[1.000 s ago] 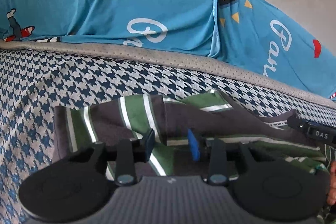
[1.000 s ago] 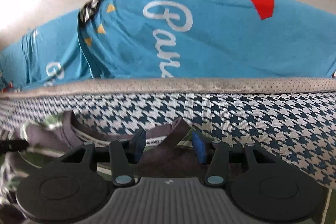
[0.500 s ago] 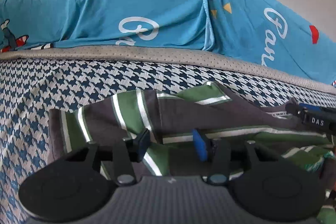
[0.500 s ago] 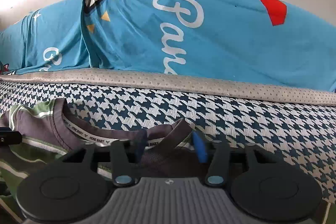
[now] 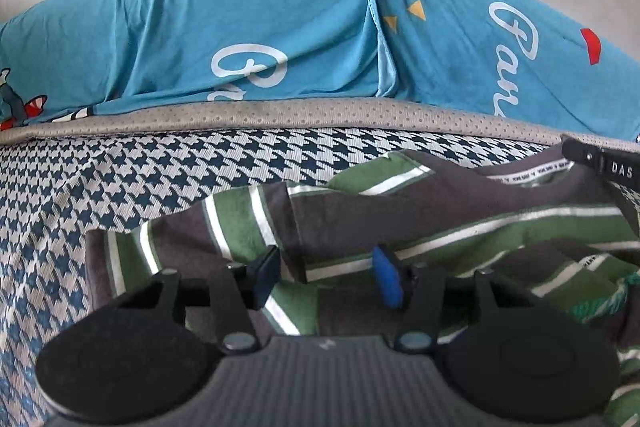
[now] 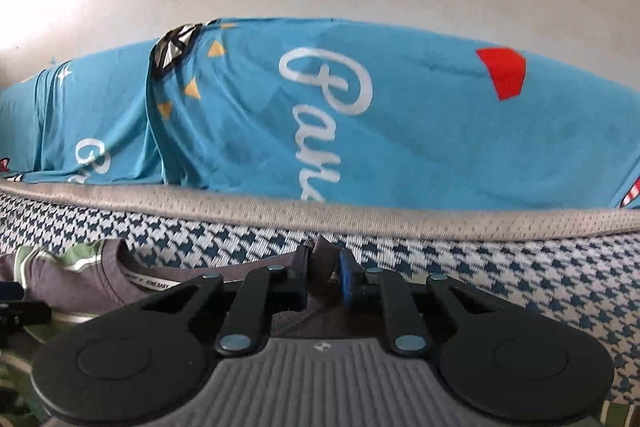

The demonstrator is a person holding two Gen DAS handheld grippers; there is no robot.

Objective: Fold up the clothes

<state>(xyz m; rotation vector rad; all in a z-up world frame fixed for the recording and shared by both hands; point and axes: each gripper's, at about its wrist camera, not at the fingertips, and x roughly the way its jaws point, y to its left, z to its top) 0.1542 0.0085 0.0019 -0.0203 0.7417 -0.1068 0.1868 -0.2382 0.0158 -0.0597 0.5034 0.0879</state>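
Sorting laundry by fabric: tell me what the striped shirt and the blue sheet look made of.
Striped shirt: soft matte knit, probably cotton jersey; it rumples loosely and has a ribbed collar. Blue sheet: thin, smooth printed cloth with a slight sheen, possibly polyester; it drapes in fine creases.

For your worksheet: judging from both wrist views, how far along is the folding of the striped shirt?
Done: the striped shirt lies on the houndstooth bed cover, one sleeve spread out. In hand: the right gripper is shut on the shoulder fabric by the collar; the left gripper hangs open over the sleeve seam. Left: no neat fold shows yet, so nearly all folding remains.
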